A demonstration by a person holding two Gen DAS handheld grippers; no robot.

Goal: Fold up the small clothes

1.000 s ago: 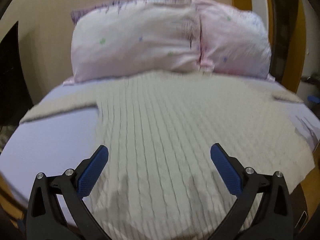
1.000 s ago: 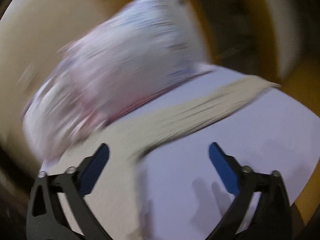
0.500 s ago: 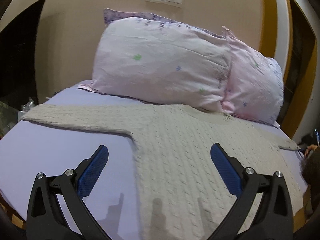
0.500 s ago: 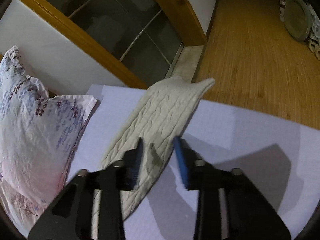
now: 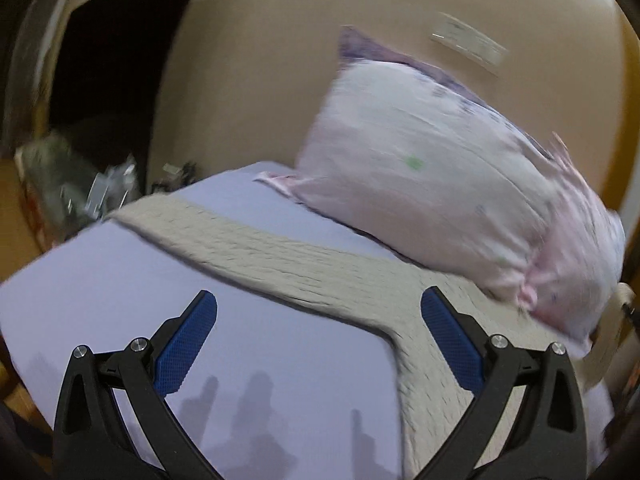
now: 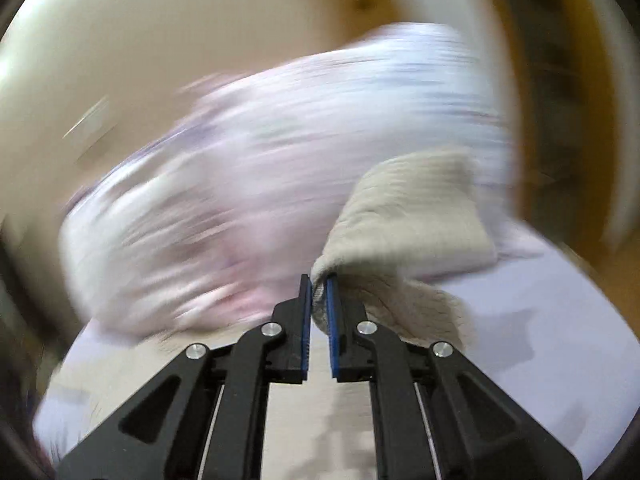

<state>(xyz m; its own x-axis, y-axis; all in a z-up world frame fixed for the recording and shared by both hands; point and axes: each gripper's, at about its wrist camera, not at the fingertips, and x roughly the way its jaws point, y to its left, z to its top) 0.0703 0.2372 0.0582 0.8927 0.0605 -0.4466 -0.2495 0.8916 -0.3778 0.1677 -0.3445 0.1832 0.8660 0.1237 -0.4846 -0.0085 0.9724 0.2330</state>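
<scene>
A beige cable-knit sweater (image 5: 424, 368) lies spread on the lilac bed sheet (image 5: 280, 360). Its left sleeve (image 5: 248, 244) stretches out flat toward the bed's left edge. My left gripper (image 5: 318, 320) is open and empty, hovering above the sheet just short of that sleeve. My right gripper (image 6: 319, 288) is shut on the sweater's right sleeve (image 6: 408, 220) and holds it lifted and bunched above the sheet, in front of the pillows. The right wrist view is heavily blurred.
Two pale pink pillows (image 5: 432, 184) lean against the beige wall at the head of the bed; they show blurred in the right wrist view (image 6: 260, 184). Dark clutter (image 5: 80, 184) sits beyond the bed's left edge. A wooden frame (image 6: 560, 100) stands right.
My right gripper closed on the right sleeve and lifted it, swinging left toward the pillows. My left gripper swung left, from over the sweater body to the left sleeve, staying open.
</scene>
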